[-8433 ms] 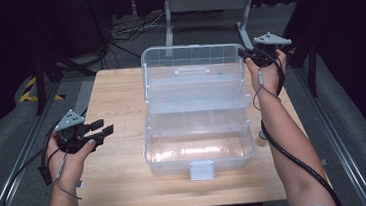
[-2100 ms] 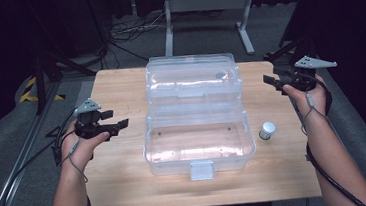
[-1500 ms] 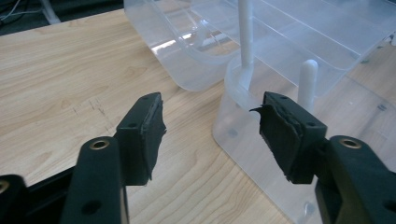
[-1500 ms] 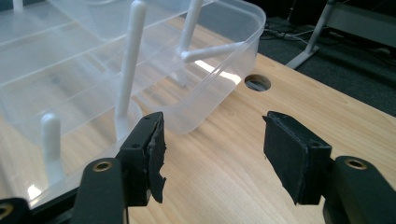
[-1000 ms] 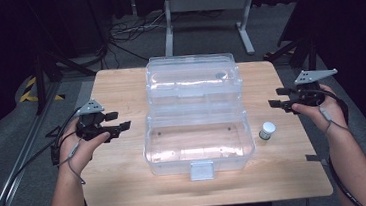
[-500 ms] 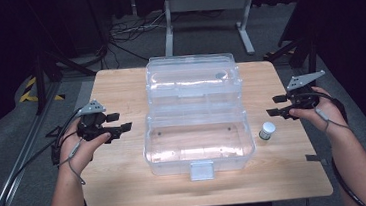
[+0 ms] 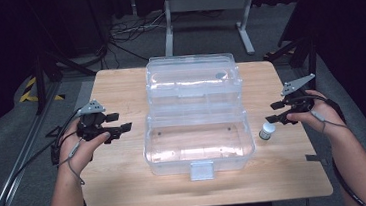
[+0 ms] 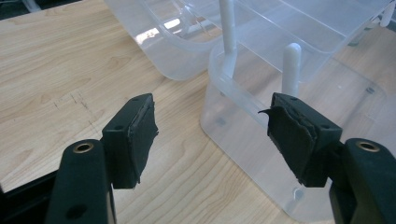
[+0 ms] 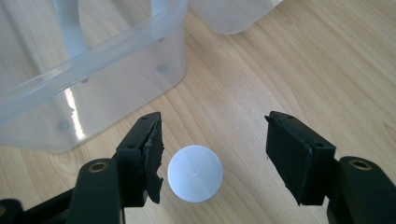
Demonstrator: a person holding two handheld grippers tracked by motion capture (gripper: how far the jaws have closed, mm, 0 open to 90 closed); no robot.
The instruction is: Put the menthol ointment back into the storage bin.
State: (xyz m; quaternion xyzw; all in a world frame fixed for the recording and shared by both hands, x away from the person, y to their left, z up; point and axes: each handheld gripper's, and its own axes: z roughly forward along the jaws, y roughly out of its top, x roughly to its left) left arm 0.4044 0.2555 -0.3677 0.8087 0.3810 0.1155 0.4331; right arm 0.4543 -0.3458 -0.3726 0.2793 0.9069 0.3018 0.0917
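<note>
A clear plastic storage box (image 7: 198, 131) stands open in the middle of the wooden table (image 7: 119, 88), its lid tilted back. A small white-capped bottle (image 7: 267, 130) stands upright to the right of the box; seen from above, its round cap (image 9: 194, 173) lies between my right gripper's (image 9: 215, 156) open jaws, nearer the left one, untouched. That right gripper (image 7: 277, 114) hovers just above the bottle. My left gripper (image 7: 119, 128) is open and empty, left of the box, and its own view shows the box's near corner (image 8: 243, 116) close behind the gripper (image 8: 212, 133).
Bare wood lies in front of the box and along the left side. A metal stand (image 7: 205, 10) and loose cables (image 7: 124, 30) are on the floor beyond the table's far edge. Cables trail from both grippers.
My right gripper has moved left and down toward the white bottle over the last second. The left gripper has barely shifted. Earlier, the box lid was opened and the bottle appeared beside the box.
</note>
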